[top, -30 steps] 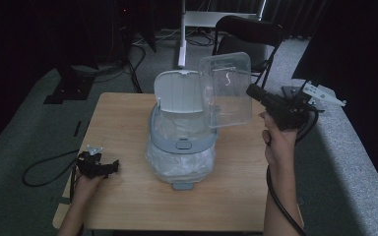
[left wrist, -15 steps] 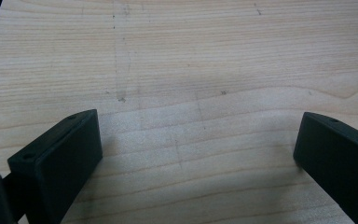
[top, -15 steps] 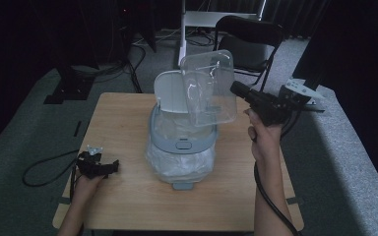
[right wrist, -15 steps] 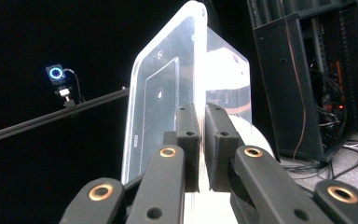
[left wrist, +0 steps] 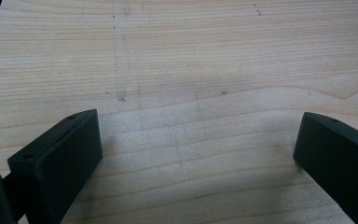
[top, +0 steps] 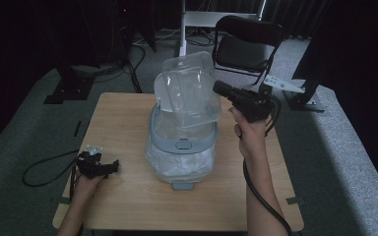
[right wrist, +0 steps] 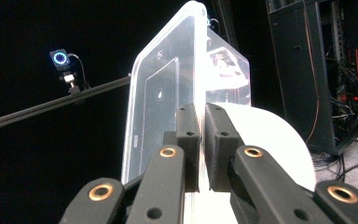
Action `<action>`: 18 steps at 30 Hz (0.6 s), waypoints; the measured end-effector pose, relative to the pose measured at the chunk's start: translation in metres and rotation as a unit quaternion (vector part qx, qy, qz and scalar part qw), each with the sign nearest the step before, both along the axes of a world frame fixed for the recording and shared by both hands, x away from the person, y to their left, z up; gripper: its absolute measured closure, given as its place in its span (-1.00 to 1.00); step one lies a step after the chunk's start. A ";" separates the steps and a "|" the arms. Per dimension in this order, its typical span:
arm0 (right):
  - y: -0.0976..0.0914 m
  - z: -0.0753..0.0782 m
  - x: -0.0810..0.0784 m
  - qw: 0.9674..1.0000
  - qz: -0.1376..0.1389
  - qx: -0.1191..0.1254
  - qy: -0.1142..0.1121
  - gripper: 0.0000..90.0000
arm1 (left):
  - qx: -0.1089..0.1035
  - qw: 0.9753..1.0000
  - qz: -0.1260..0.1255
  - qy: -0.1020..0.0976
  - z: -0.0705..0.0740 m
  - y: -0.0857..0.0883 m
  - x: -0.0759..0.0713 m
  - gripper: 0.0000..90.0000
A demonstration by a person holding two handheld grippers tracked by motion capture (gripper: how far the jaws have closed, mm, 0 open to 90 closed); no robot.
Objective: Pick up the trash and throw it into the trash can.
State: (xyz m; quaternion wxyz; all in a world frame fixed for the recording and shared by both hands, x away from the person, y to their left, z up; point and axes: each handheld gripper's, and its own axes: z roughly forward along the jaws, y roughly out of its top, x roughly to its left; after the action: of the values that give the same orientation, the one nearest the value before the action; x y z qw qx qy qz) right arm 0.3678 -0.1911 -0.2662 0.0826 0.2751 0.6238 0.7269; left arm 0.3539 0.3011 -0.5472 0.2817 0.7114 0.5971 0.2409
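Clear plastic container (top: 191, 93) held up in the air, tilted, above the open top of the grey-rimmed bin (top: 182, 142) at the middle of the table (top: 128, 196). Right claw (top: 220, 90) pinches the container's right edge; in the right gripper view its jaws press together on the thin clear wall (right wrist: 186, 70), container standing edge-on. Bin is lined with a white bag (top: 177, 164); its white lid (top: 163, 96) stands raised behind the container. Left claw (top: 109, 167) rests low on the table near the front left corner, well apart from the bin; jaws spread, bare wood between them in the left gripper view. Black folding chair (top: 248, 42) beyond the table.
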 end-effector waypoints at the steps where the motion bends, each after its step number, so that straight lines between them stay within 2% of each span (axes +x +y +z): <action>1: 0.001 0.000 0.001 1.000 0.000 -0.002 -0.001 0.90 | -0.001 1.000 0.000 0.000 0.000 0.000 0.000 -0.96; 7: 0.012 -0.002 0.004 1.000 0.001 -0.015 -0.001 0.90 | -0.002 1.000 -0.001 0.000 0.000 0.000 0.000 -0.96; 18: 0.021 -0.010 0.010 1.000 0.007 -0.013 0.006 0.90 | -0.004 1.000 -0.001 -0.001 0.000 0.001 0.000 -0.96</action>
State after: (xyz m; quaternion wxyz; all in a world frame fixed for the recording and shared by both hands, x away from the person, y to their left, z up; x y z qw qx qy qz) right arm 0.3782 -0.1704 -0.2760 0.0777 0.2743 0.6356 0.7174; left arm 0.3536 0.3020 -0.5471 0.2853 0.7110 0.5969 0.2383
